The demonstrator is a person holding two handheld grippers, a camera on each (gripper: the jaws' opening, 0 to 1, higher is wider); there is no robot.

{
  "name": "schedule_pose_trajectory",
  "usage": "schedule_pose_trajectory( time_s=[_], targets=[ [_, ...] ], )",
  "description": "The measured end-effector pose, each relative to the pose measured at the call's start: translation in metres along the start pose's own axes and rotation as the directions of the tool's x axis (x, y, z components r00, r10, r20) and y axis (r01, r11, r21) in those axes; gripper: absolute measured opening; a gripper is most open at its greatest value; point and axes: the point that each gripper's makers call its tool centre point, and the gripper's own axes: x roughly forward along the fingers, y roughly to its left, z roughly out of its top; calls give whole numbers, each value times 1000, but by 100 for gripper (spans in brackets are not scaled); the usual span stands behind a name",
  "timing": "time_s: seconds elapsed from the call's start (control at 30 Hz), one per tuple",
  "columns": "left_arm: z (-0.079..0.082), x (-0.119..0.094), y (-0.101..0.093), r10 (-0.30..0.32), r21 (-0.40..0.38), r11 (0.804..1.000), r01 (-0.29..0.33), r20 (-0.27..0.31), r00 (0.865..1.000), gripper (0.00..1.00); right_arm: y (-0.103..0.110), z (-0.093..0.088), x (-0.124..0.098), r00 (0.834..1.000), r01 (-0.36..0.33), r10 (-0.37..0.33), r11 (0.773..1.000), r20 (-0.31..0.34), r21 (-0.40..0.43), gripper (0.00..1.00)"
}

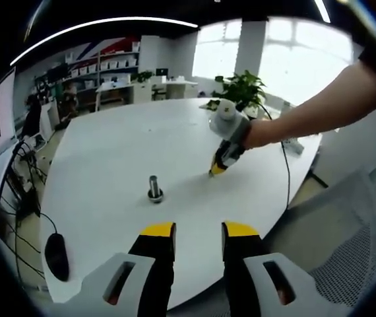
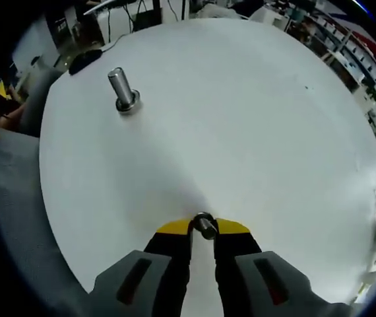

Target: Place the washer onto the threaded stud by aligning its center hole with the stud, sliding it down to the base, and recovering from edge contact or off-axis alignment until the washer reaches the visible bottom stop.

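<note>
Right tongs pinch the washer, well apart from the stud.

Threaded stud upright on the counter, ahead of the left hand-held gripper and slightly to its left. Right hand-held gripper beyond and to the right of the stud, well apart from it, tips down at the counter surface. Mouse near the counter's edge, left of the left hand-held gripper. Potted plant at the far side. In the right gripper view, washer between the tips of the right hand-held gripper; stud far ahead and to the left.
</note>
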Motion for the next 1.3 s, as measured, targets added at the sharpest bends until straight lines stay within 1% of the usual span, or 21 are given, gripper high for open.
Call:
schedule_pose_trajectory(
  time_s=[0.1,0.2,0.3,0.47,0.63,0.7,0.77,0.8,0.9,0.97,1.07,1.2,1.3],
  targets=[
    [-2,0,1,2,2,1000,-2,-8,1000,26,1,-1,0,1000,-8,8,1000,-1,1,15],
    [-1,-1,1,6,3,1000,-6,0,1000,26,2,-1,0,1000,-17,17,1000,-5,7,15],
    [-2,0,2,10,5,1000,-10,-8,1000,26,2,-2,-2,999,-35,35,998,-3,59,17],
    [-3,-1,1,15,13,1000,-15,-11,1000,26,2,-6,-8,1000,-12,12,1000,5,19,22],
    [-2,0,0,12,16,1000,-12,-8,1000,28,2,-14,-20,1000,-8,8,1000,23,22,23],
    [-2,1,0,14,22,1000,-14,-11,1000,28,5,-14,-27,998,-25,24,1000,50,10,24],
    [-3,1,0,19,26,999,-19,-17,1000,28,5,-16,-33,998,-21,20,1000,66,15,24],
    [-3,1,1,22,29,999,-21,-18,1000,28,5,-16,-37,996,-22,20,999,89,25,24],
    [-2,1,2,32,37,999,-31,-17,999,28,7,-20,-46,992,-36,28,997,120,61,24],
    [-1,0,3,38,39,999,-38,-11,999,28,7,-23,-53,989,-31,20,997,144,73,24],
    [1,-1,5,47,40,998,-46,-4,999,28,9,-25,-66,980,-27,8,996,201,91,24],
    [3,-2,7,60,32,998,-60,7,998,28,12,-31,-77,973,-24,0,994,230,102,24],
    [2,-2,9,69,29,997,-69,3,998,28,10,-34,-89,961,-12,-23,992,277,125,24]
  ],
)
